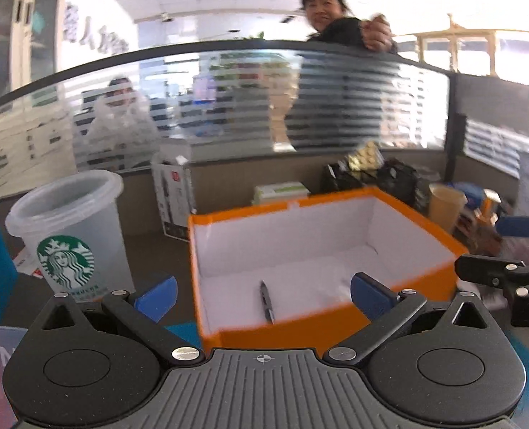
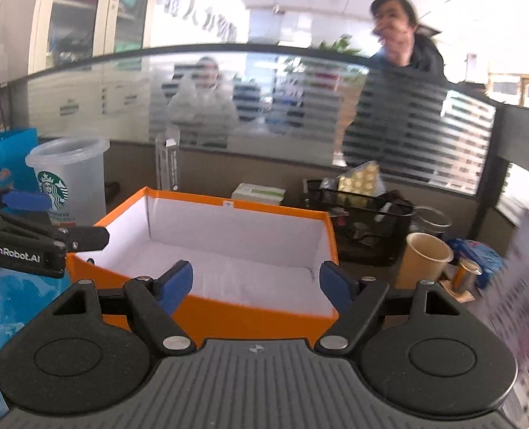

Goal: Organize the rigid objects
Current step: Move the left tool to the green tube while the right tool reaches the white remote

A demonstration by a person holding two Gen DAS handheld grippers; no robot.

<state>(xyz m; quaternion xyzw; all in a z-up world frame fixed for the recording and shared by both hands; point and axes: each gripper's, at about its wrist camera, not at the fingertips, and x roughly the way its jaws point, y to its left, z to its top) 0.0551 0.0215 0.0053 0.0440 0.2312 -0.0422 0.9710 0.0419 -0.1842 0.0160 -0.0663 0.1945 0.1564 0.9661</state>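
An orange box (image 1: 418, 225) with a white inside stands on the desk in front of both grippers; it also shows in the right wrist view (image 2: 228, 312). A dark pen (image 1: 267, 302) lies inside it near the front wall. My left gripper (image 1: 262, 296) is open and empty, just before the box's near edge. My right gripper (image 2: 255, 284) is open and empty at the box's near wall. The left gripper appears at the left of the right wrist view (image 2: 49, 214). The right gripper shows at the right of the left wrist view (image 1: 507, 246).
A clear Starbucks cup (image 1: 67, 236) stands left of the box. A black mesh basket (image 2: 357, 228) with packets, a paper cup (image 2: 427, 261), a small metal cylinder (image 2: 466, 277) and a green-white box (image 2: 260, 191) stand behind and right. A striped glass partition (image 1: 228, 107) bounds the desk.
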